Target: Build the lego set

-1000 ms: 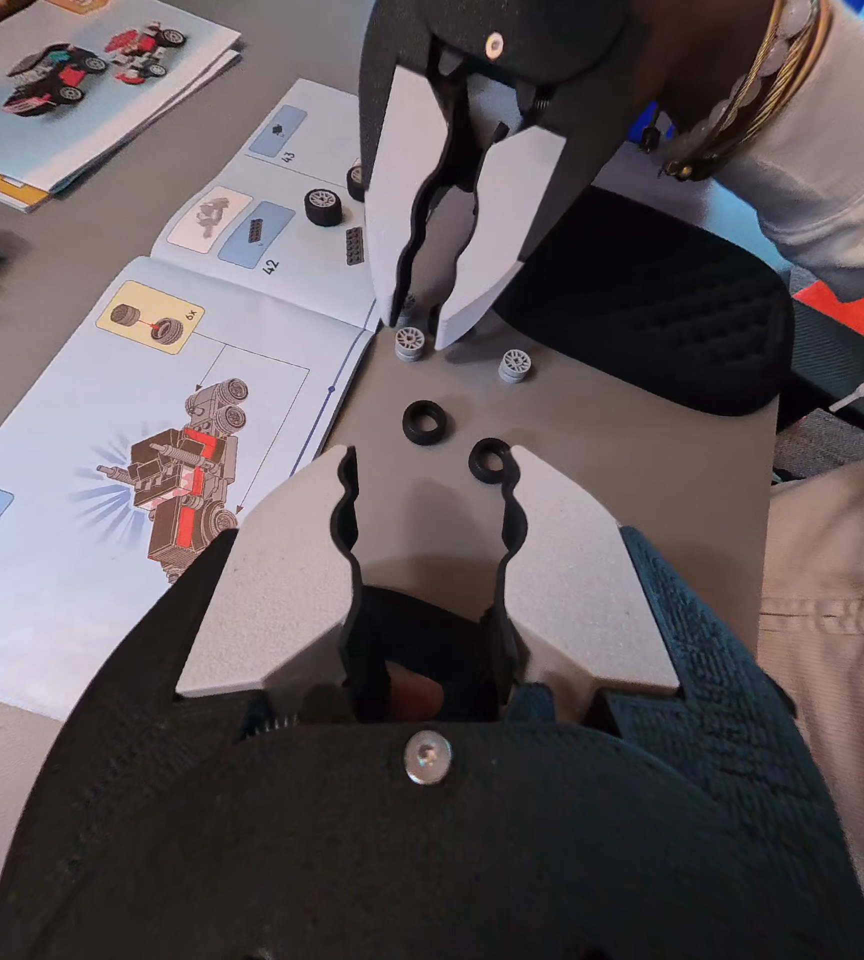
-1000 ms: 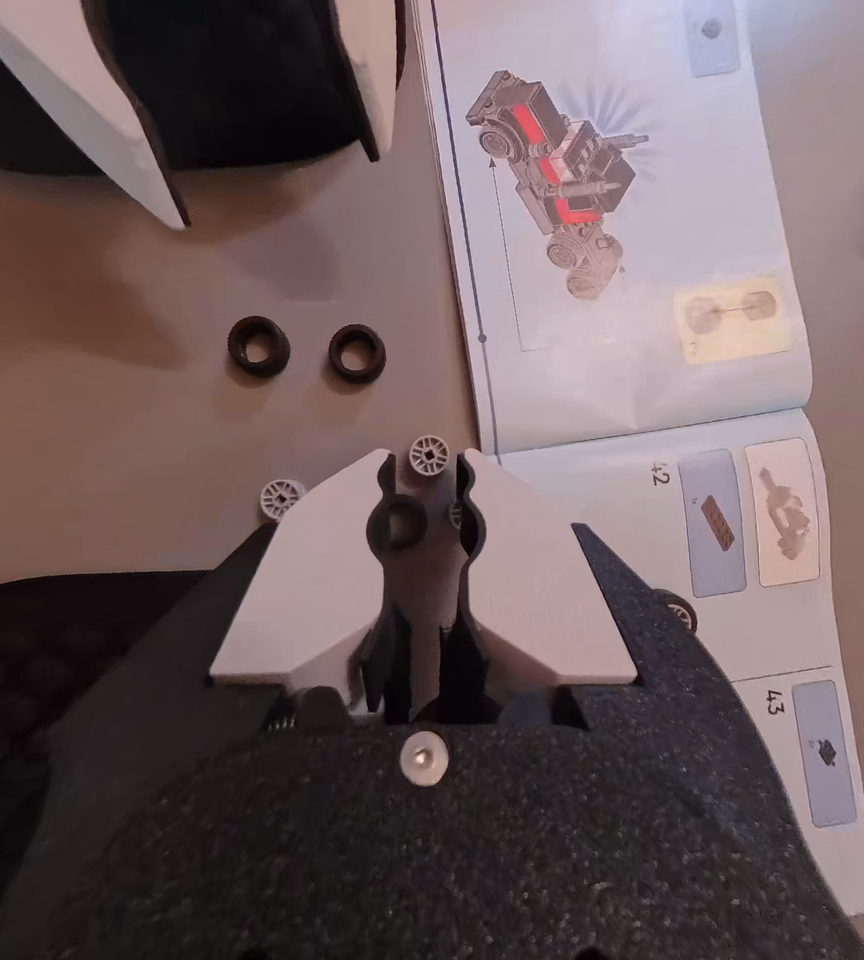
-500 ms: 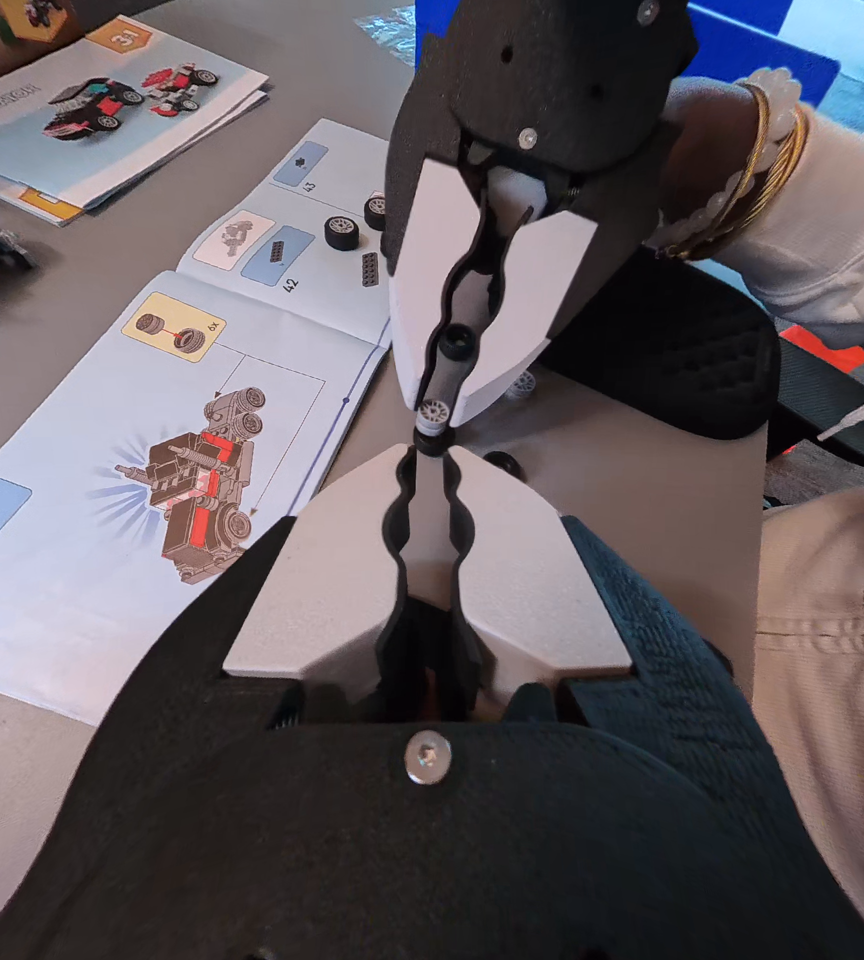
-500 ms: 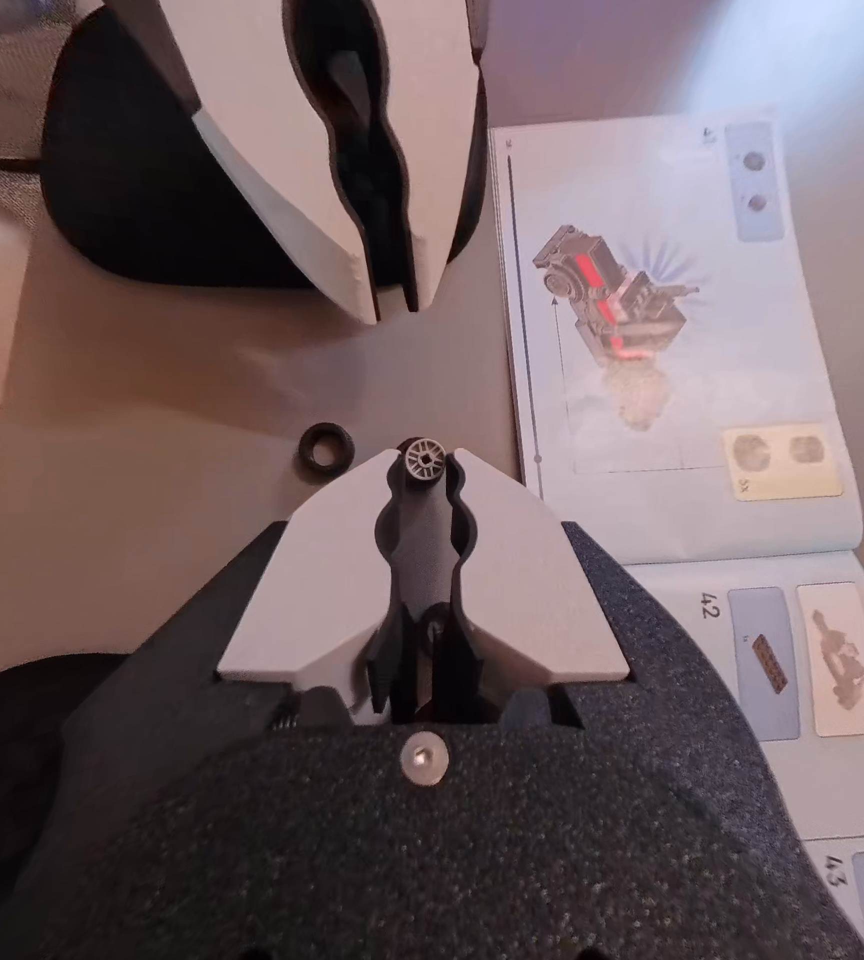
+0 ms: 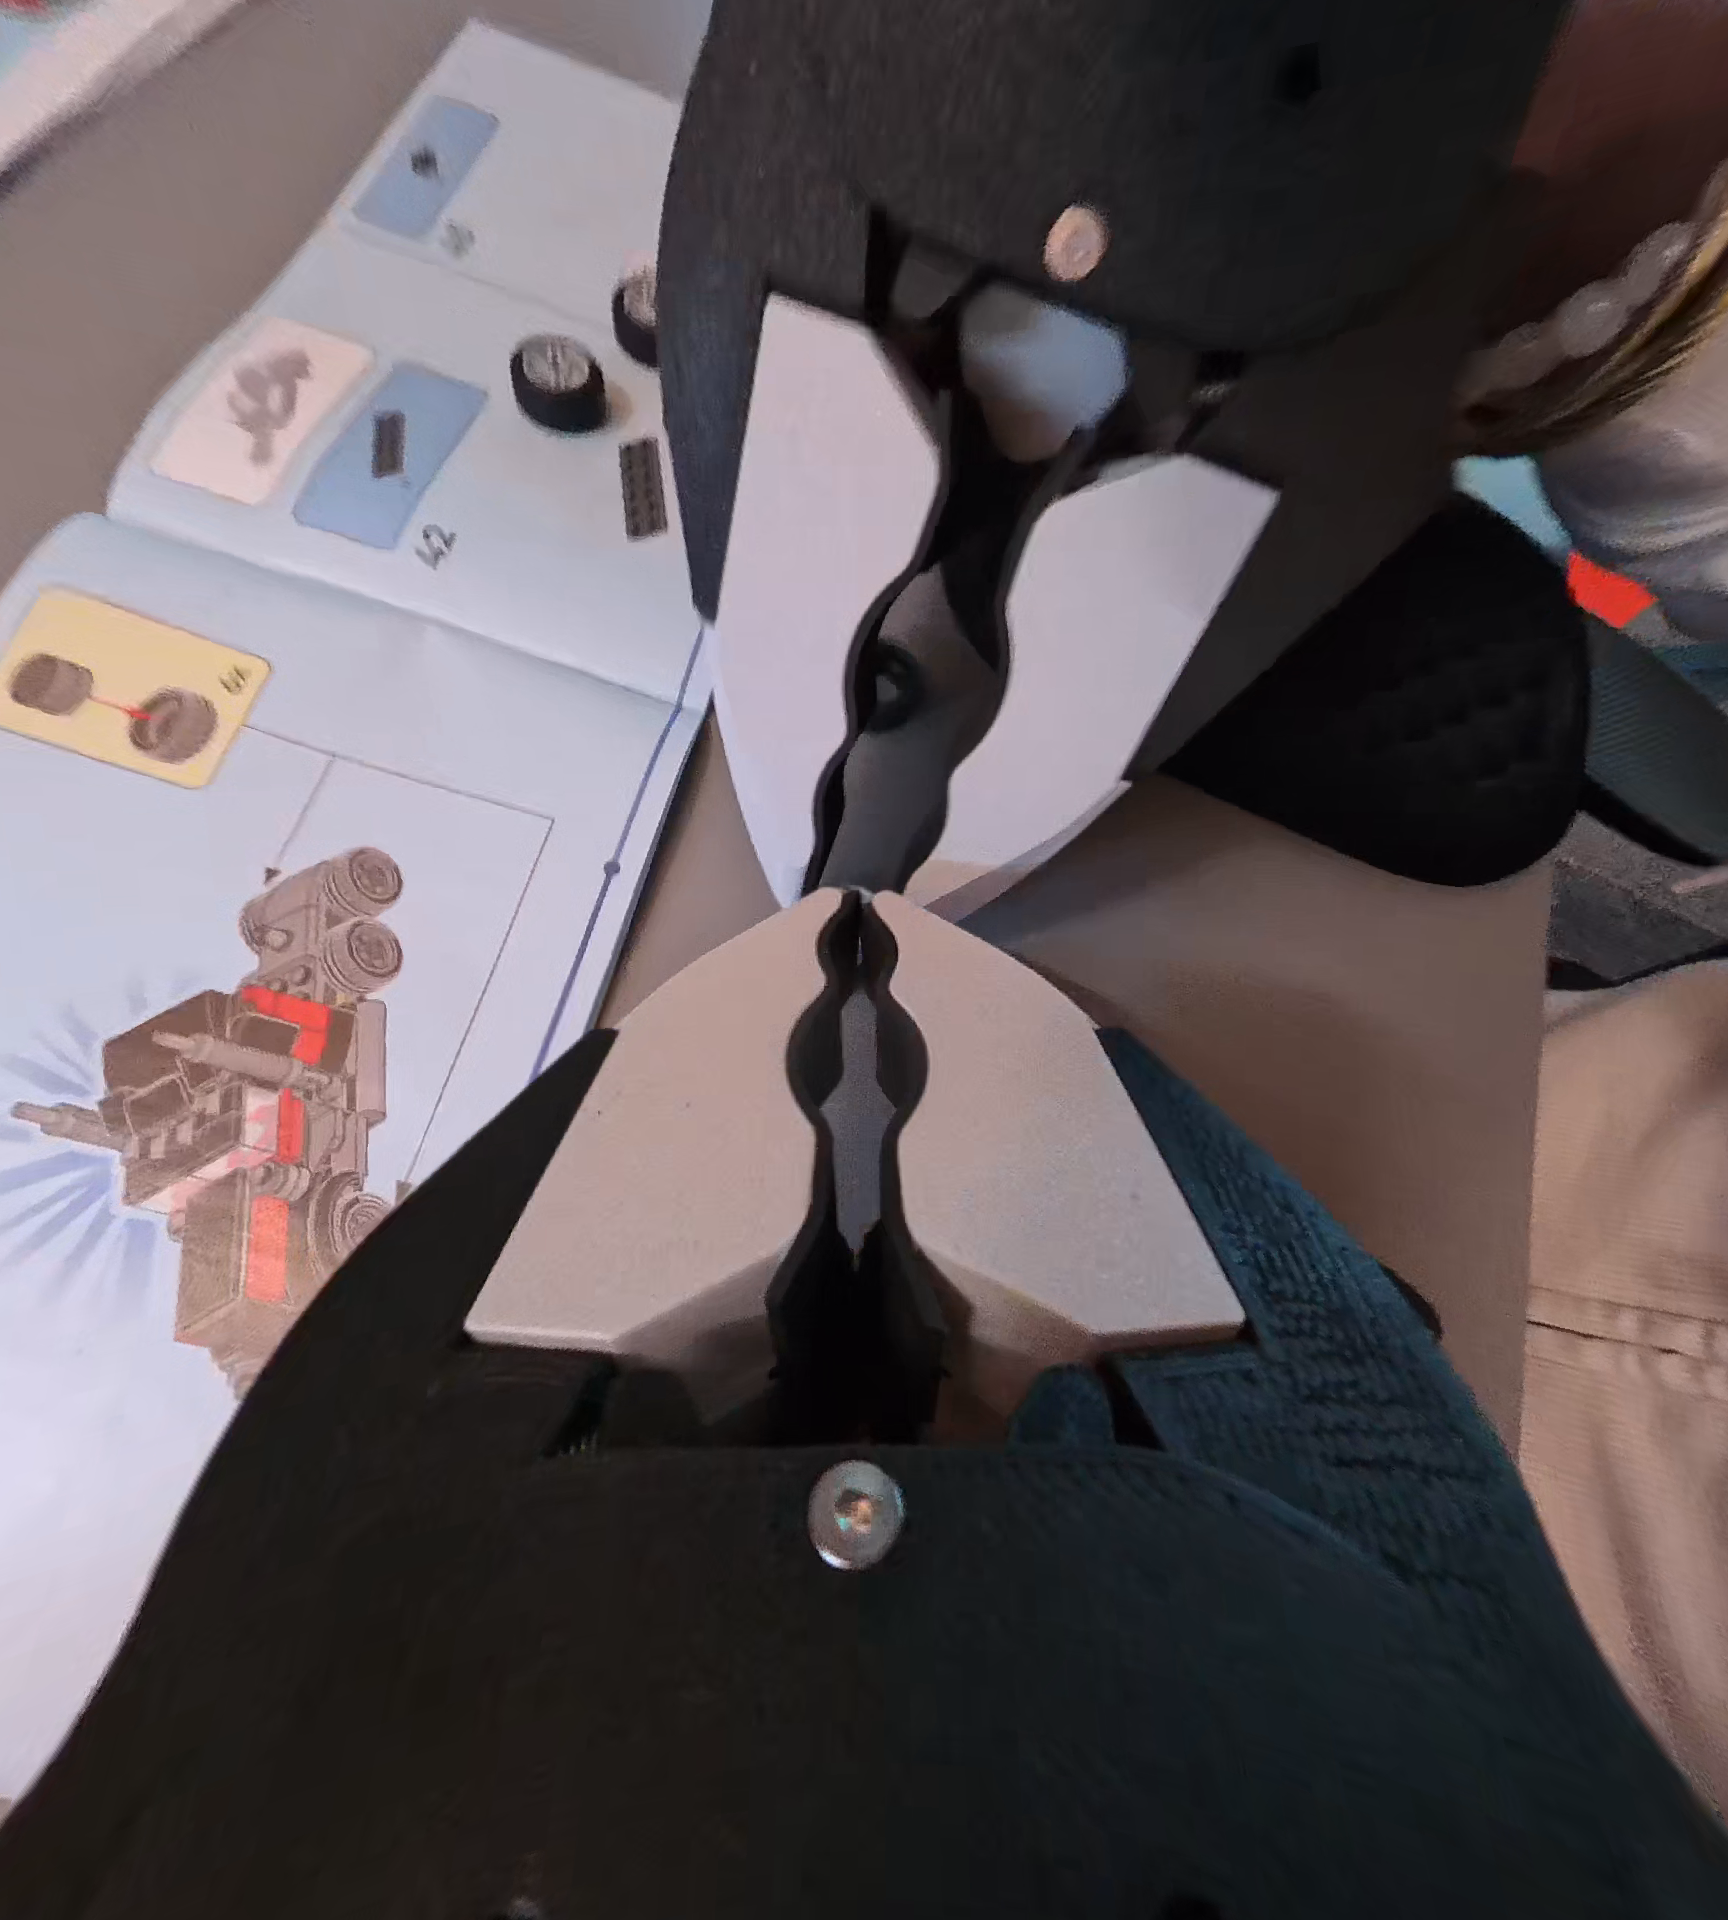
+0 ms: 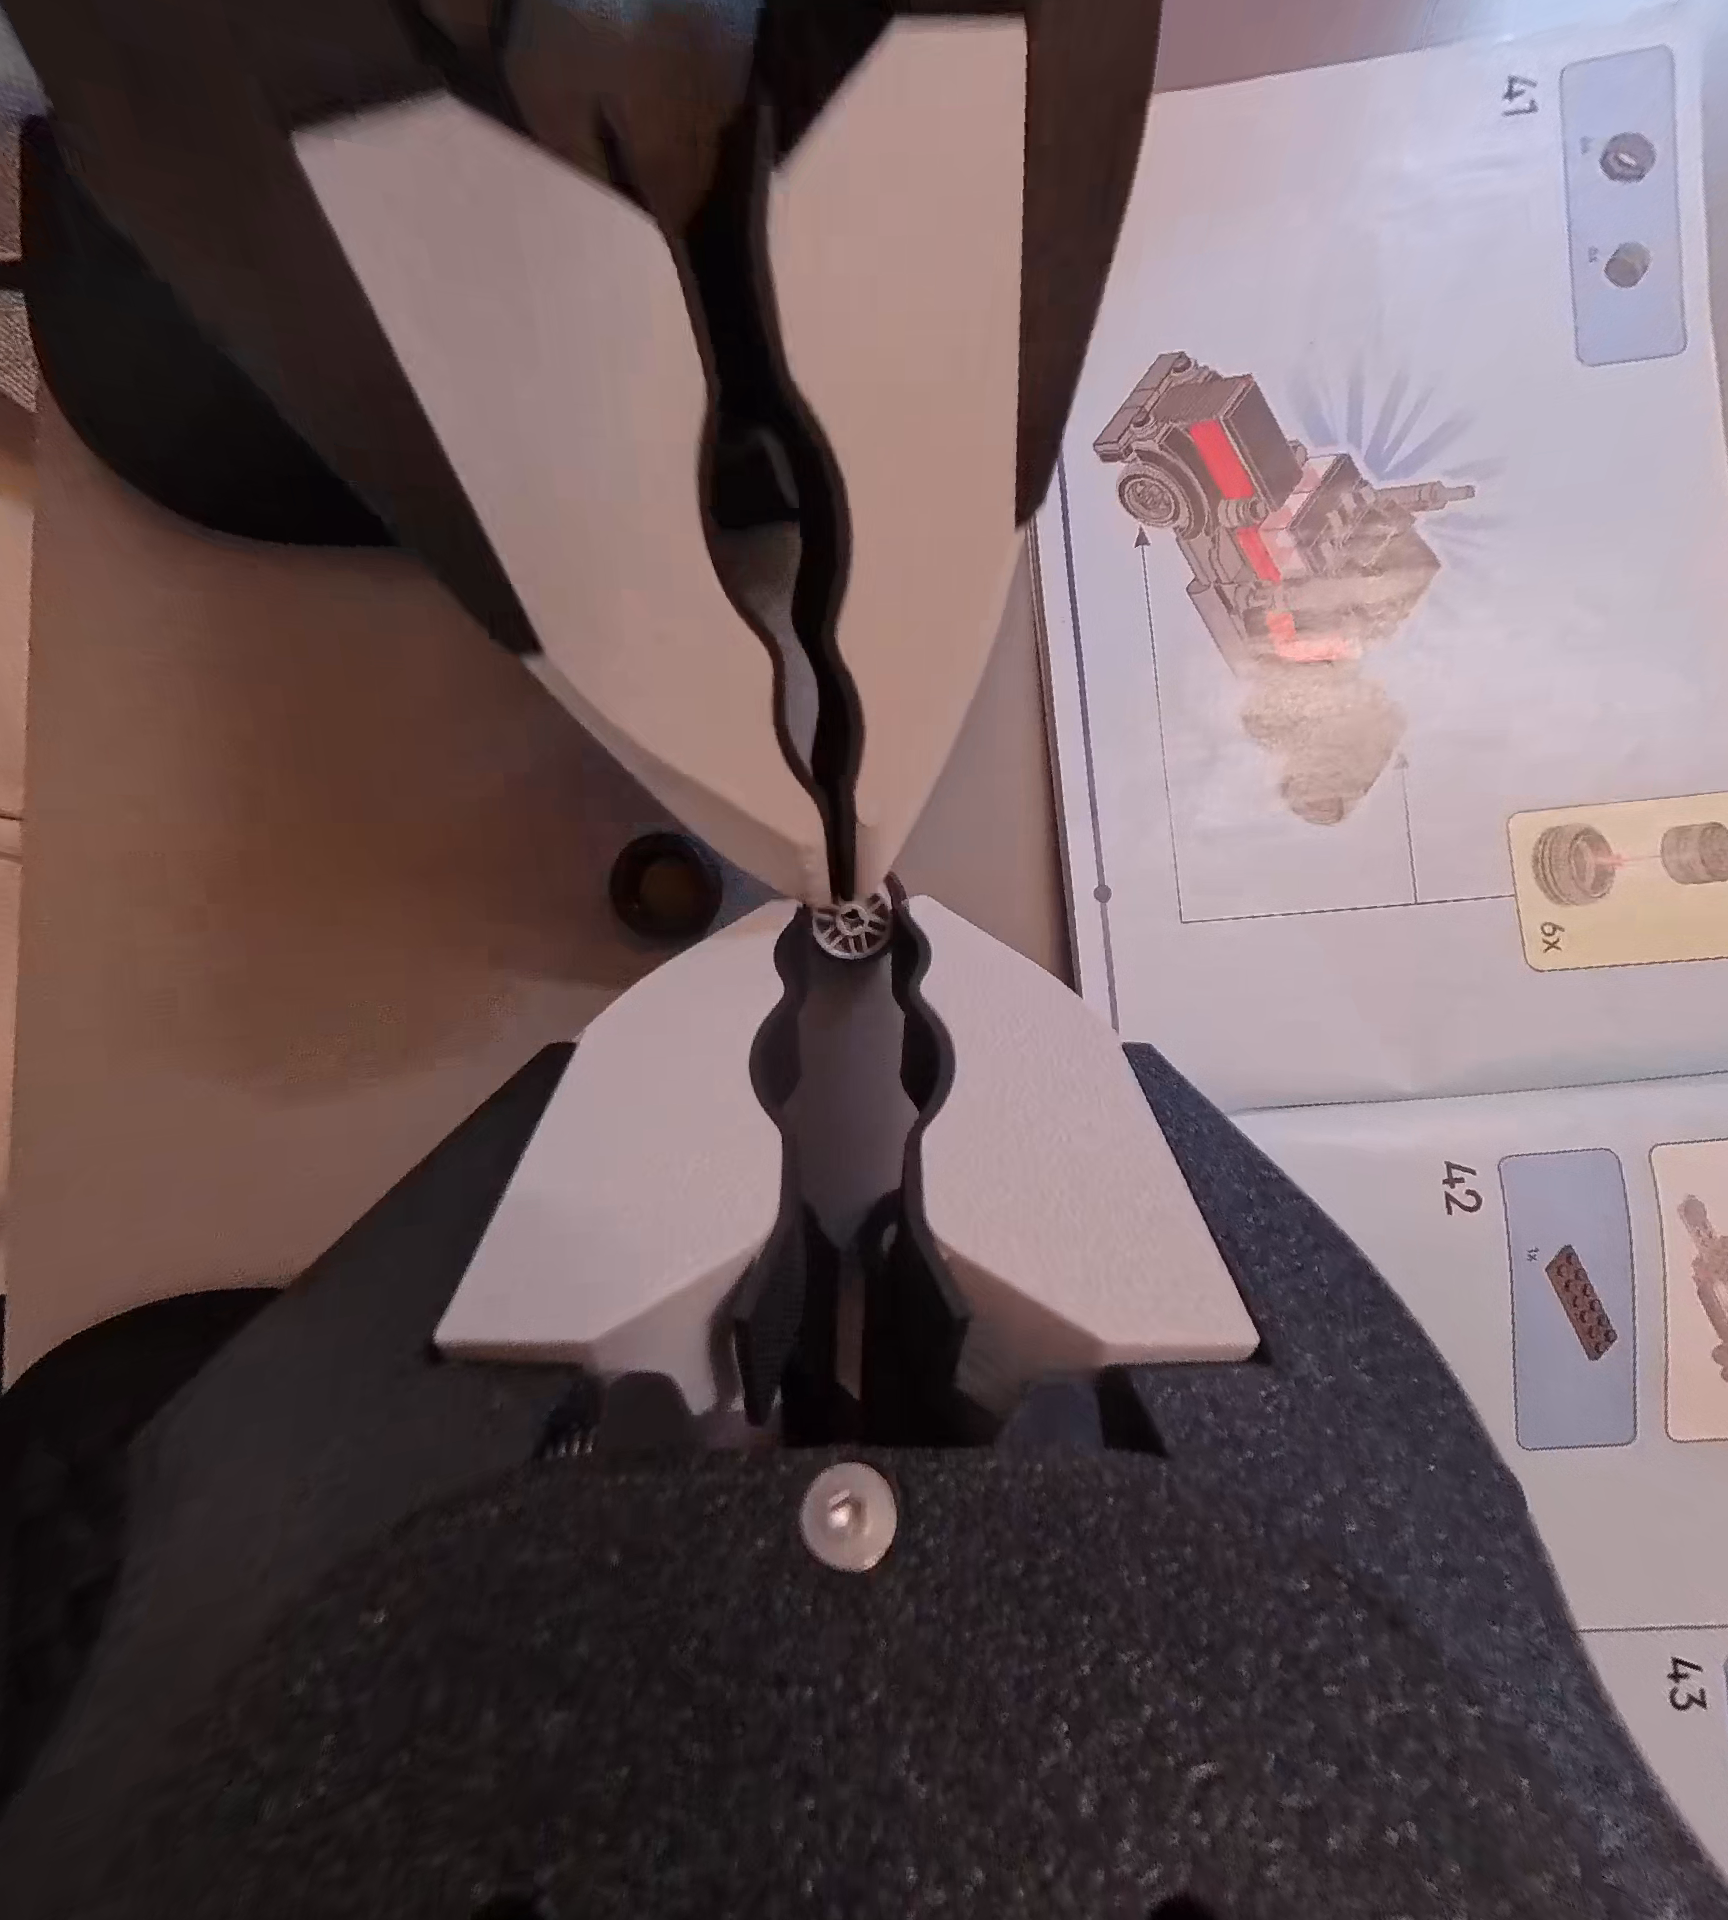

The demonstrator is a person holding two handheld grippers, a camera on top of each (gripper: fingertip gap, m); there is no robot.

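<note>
right tongs grip a grey hub at their tips; left tongs, closed tip to tip against the hub, hide whatever they grip; a tyre lies on the surface beside the hub.

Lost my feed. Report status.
Right gripper shut on grey wheel hub. Left gripper shut on something dark, tip to tip. Spare black tyre lies beside them. Nothing in between.

You sit at a plain grey desk, likely an office or hobby room: an open instruction booklet, loose toy wheels, and a black padded chair beside it.
</note>
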